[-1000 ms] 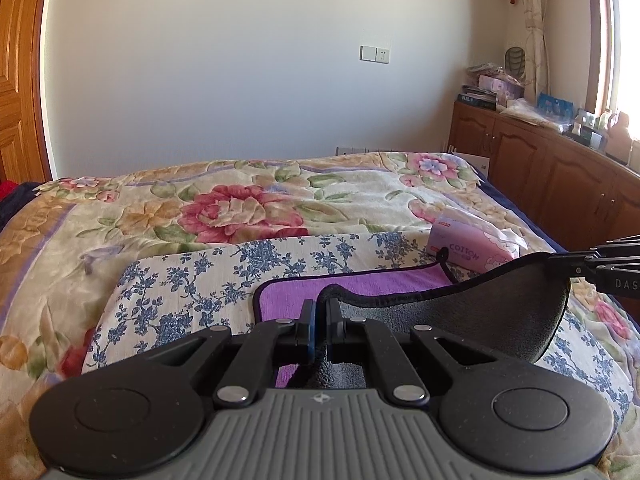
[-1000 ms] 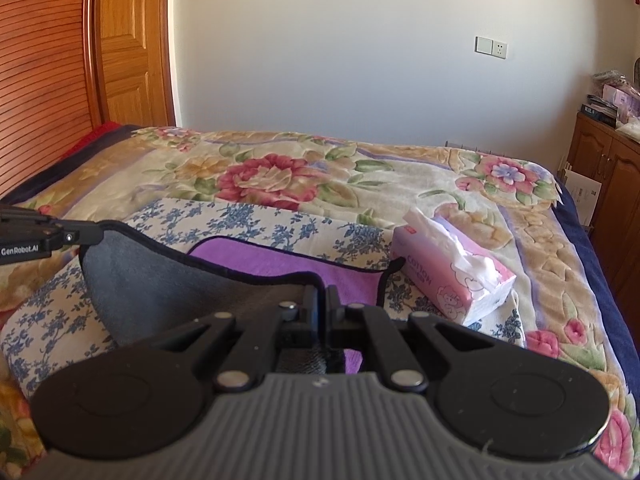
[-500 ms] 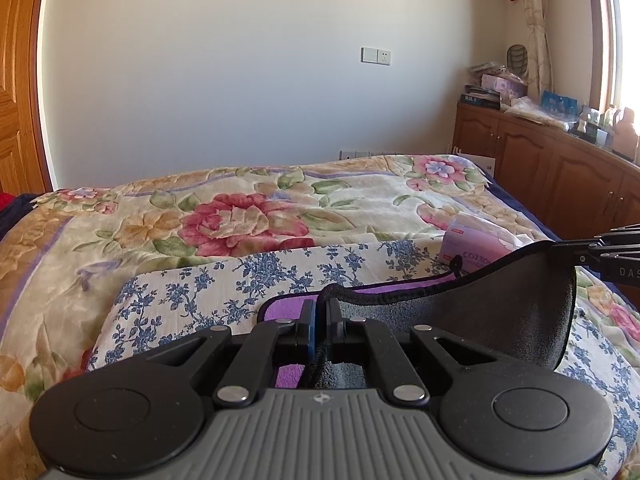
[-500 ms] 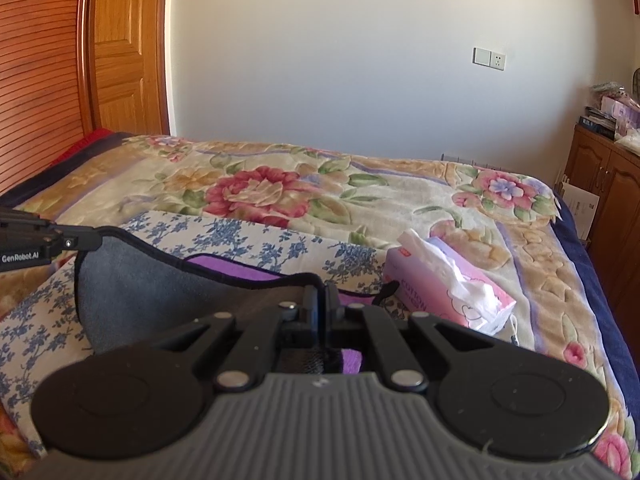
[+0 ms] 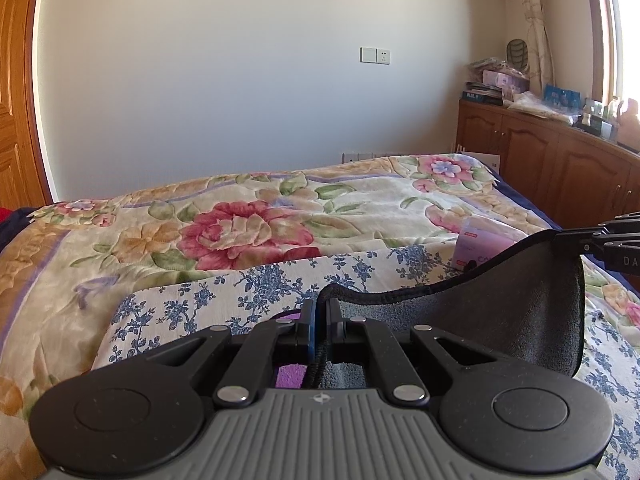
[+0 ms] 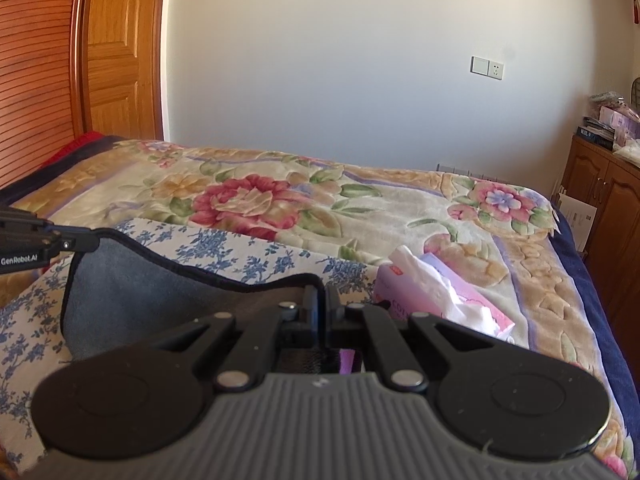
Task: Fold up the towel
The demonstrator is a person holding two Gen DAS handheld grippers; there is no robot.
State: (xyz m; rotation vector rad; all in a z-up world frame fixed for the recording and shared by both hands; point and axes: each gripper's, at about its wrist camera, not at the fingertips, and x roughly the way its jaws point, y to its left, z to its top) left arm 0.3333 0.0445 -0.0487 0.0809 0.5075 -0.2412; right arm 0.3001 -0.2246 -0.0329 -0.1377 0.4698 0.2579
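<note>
The towel [image 5: 500,320] is purple on one face and dark grey on the other, with a black hem. It hangs lifted between both grippers, grey face toward the cameras. My left gripper [image 5: 320,308] is shut on one corner. My right gripper [image 6: 320,296] is shut on the other corner; the towel [image 6: 140,292] sags between them. The right gripper shows at the right edge of the left wrist view [image 5: 600,240]; the left gripper shows at the left edge of the right wrist view [image 6: 48,240]. A sliver of purple [image 5: 290,376] shows under the left jaws.
A blue-flowered white cloth [image 5: 240,292] lies on the floral bedspread [image 5: 248,232] beneath the towel. A pink tissue pack [image 6: 440,296] lies to the right on the bed. Wooden cabinets [image 5: 560,168] stand along the right wall, a wooden door [image 6: 116,52] at left.
Both grippers have risen and moved forward with the towel's near edge. The grey underside now covers most of the purple face that showed earlier.
</note>
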